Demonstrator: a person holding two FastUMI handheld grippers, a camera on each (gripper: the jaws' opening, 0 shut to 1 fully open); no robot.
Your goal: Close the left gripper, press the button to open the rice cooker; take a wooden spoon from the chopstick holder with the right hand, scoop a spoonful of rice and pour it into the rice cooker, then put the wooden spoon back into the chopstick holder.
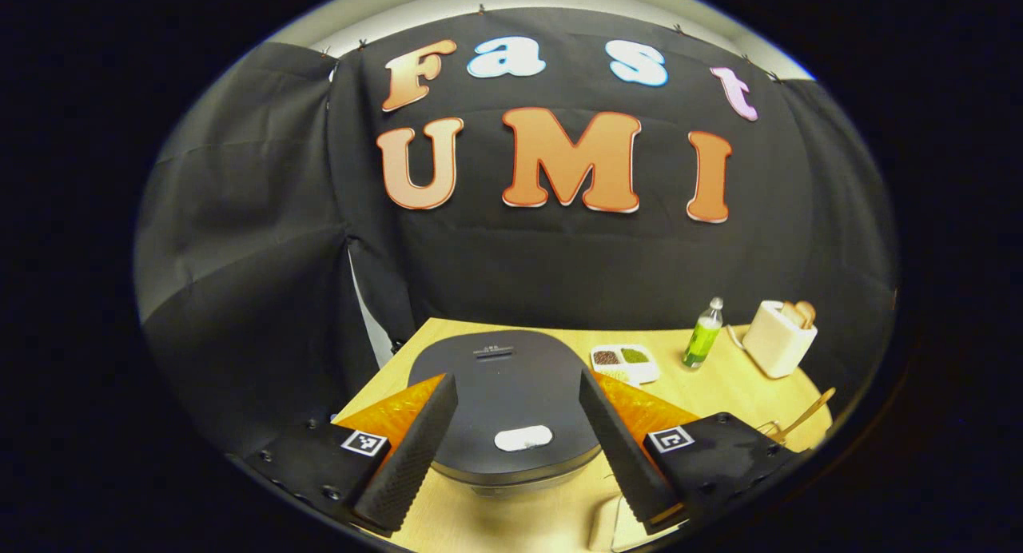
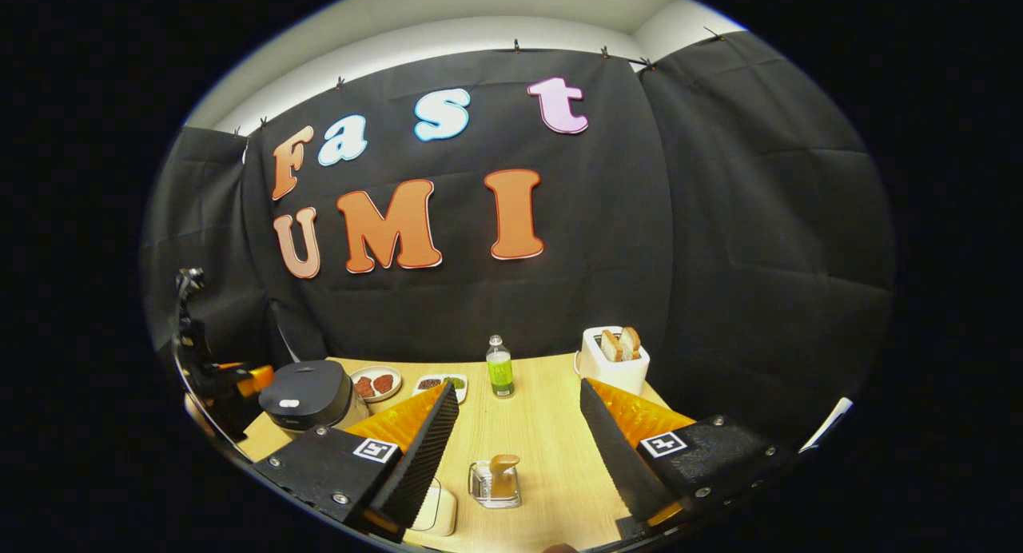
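**Rice cooker shut, both tongs spread**

Pale wooden desk (image 2: 543,433) carries a dark grey, round rice cooker (image 1: 503,393) at its left end, lid down, with a white oval button (image 1: 523,438) near the front edge. A clear chopstick holder (image 2: 494,485) at the desk's front holds a wooden spoon (image 2: 503,467). A white divided dish (image 1: 625,363) contains brown and green grains. Left tongs (image 1: 519,449) hover spread over the cooker lid; right tongs (image 2: 519,457) hang spread above the holder.

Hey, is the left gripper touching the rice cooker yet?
Apart. In the right gripper view the left gripper hangs beside the rice cooker, with dark wall showing between them.
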